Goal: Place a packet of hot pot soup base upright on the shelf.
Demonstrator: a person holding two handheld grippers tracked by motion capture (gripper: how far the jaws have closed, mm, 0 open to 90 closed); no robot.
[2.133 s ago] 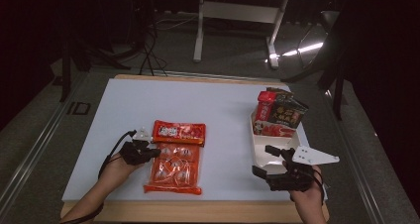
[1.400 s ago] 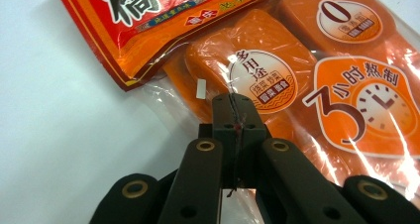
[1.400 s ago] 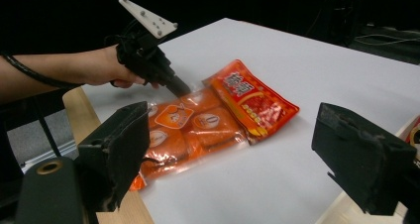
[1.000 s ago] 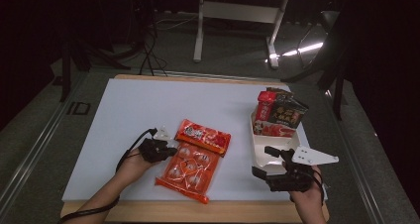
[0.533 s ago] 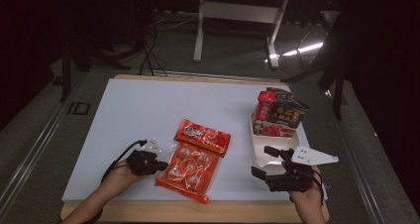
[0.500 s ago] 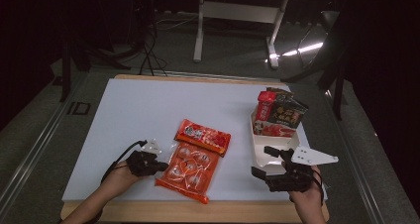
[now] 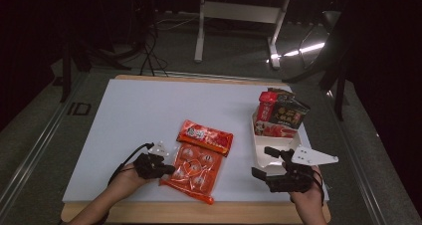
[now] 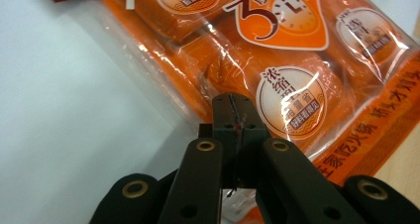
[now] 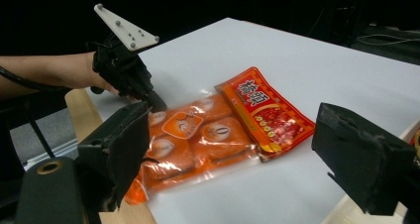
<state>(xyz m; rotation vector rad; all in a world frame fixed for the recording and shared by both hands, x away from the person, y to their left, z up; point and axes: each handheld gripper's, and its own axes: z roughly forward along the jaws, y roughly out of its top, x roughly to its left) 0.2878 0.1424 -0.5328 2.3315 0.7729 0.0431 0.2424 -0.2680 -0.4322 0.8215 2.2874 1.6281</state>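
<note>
Orange snack bag (image 7: 196,165) flat on bench (image 7: 149,110), near front edge, tilted.
Left gripper (image 8: 233,116) jaws closed together at bag's left edge; film pinched or merely touched: cannot tell. Bag's lower end cut off behind jaws. Right gripper (image 7: 268,165) jaws wide, empty, beside white tray (image 7: 263,153). Versus two seconds earlier: bag rotated, shifted right.

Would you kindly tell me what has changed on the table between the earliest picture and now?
The orange snack bag has swung from lying square to the table edge to lying slanted, its red top end now further right. The left gripper, jaws shut, has slid from the bag's upper left corner down to its left edge. The right gripper, jaws open, the white tray and the boxes in it stayed put.
</note>
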